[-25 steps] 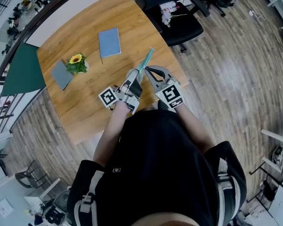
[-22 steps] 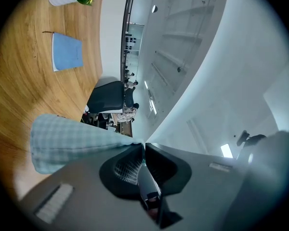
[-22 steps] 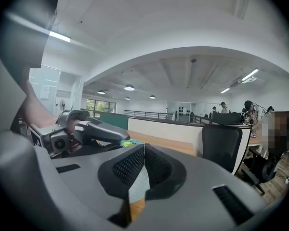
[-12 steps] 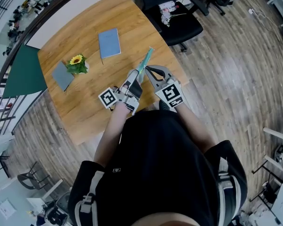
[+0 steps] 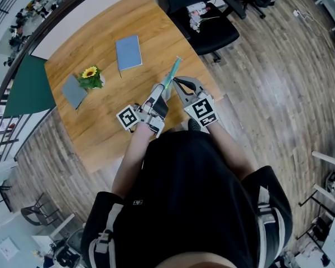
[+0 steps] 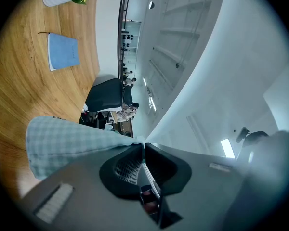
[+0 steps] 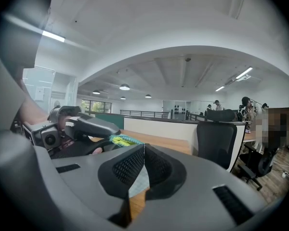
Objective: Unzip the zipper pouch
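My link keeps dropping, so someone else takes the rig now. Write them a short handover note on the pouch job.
Left gripper: shut on one edge of the checked zipper pouch, holding it up over the wooden table.
Right gripper: shut, close beside the pouch; whether it pinches the zipper pull does not show.
Done: pouch lifted and steadied.
To do: confirm the grip on the pull, then draw it along the zipper. How far it is open cannot be told.

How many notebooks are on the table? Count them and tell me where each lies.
2. A blue notebook lies toward the far side of the table; a grey notebook lies near its left edge, beside the sunflower pot. None seems hidden.
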Demonstrator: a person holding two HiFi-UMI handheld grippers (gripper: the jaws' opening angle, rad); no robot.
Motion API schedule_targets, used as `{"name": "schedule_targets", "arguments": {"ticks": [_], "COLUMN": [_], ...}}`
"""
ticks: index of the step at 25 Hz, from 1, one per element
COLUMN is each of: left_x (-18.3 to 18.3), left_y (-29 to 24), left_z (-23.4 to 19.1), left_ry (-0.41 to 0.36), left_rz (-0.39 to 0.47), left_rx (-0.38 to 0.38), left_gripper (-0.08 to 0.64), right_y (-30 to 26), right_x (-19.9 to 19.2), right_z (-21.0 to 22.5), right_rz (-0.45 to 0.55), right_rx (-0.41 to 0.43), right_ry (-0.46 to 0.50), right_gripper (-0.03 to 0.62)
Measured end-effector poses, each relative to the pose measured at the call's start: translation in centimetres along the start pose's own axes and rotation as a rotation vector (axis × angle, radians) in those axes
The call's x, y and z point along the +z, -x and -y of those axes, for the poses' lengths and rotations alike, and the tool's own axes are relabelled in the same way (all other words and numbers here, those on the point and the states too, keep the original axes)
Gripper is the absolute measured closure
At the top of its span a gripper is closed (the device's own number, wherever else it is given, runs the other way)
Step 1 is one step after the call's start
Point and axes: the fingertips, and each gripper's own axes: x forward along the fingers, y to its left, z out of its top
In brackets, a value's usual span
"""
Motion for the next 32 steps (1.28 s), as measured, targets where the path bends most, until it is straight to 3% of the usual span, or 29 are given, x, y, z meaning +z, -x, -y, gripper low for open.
{"name": "schedule_targets", "arguments": {"ticks": [32], "left_x": [-0.6], "left_y": [0.2], "left_z": [-0.2], "left_ry": [0.009], "left_rz": [-0.009], "left_rx": [0.006], "left_gripper": [0.538], "right_y": [-0.4], "right_x": [-1.5], "right_z": [2.1], "right_rz": [-0.036], "right_rx": [-0.037], "right_ry": [-0.011], "right_gripper": [0.586]}}
